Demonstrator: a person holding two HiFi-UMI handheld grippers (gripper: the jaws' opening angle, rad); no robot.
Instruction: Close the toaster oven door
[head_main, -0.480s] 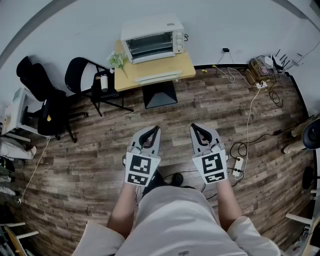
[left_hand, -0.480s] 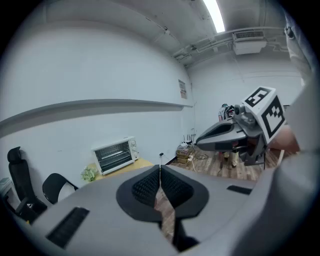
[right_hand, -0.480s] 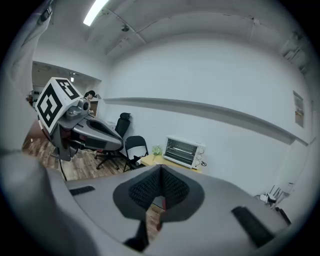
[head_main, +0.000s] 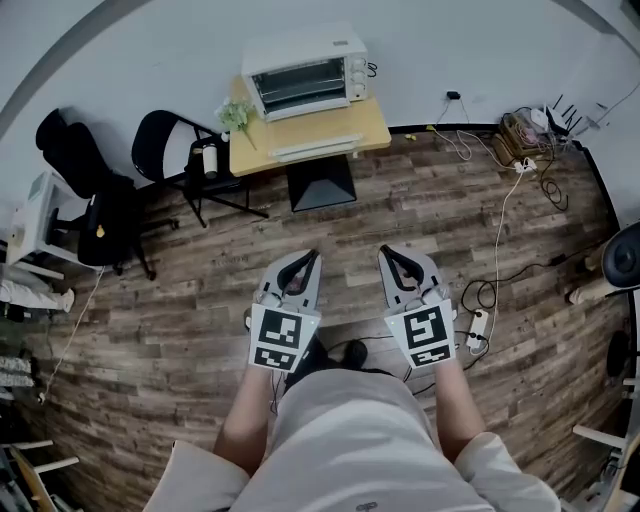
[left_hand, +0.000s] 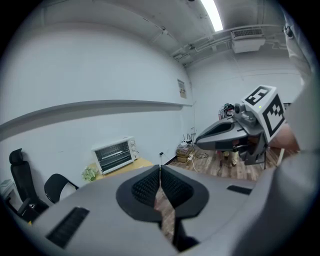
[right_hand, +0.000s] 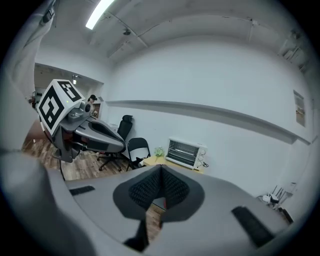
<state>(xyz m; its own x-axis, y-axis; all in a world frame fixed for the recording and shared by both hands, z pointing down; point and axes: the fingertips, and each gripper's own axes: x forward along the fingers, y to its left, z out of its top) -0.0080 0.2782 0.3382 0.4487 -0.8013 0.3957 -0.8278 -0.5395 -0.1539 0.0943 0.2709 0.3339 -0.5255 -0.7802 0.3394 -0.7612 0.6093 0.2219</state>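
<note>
- left hand-held gripper (head_main: 314, 257): jaws pressed together, ribbed pads meeting along one line in its own view, nothing between them; it tilts slightly down over the floor; marker cube (head_main: 281, 338) at its rear
- right hand-held gripper (head_main: 384, 251): jaws likewise fully together and empty; same slight downward tilt; it sits beside the left one, apart from it, roughly parallel
- each gripper view shows the other tool off to one side, not touching it
- person's forearms (head_main: 248, 425) run back from both tools; pale-clothed lap between them; dark shoes just beyond it on the floor
- wood-plank floor (head_main: 200, 290) under both tools; an open stretch of planks lies between the jaw tips and the furniture
- toaster oven (head_main: 305, 72): white, standing at the back of a light wooden surface (head_main: 372, 130) against the white wall, well apart from both tools; wire racks show through its front; knobs on its right side
- a pale bar (head_main: 315, 149) lies near the front edge of the surface ahead of the oven; it looks like the edge of the door folded down flat, though this is too small to settle
- small green bunch (head_main: 235, 116) at the left corner of the surface
- black folding chair (head_main: 165, 142) just left of the surface; black office chair (head_main: 80, 175) further left
- power strip (head_main: 476, 331) and loose cables on the floor to the right
</note>
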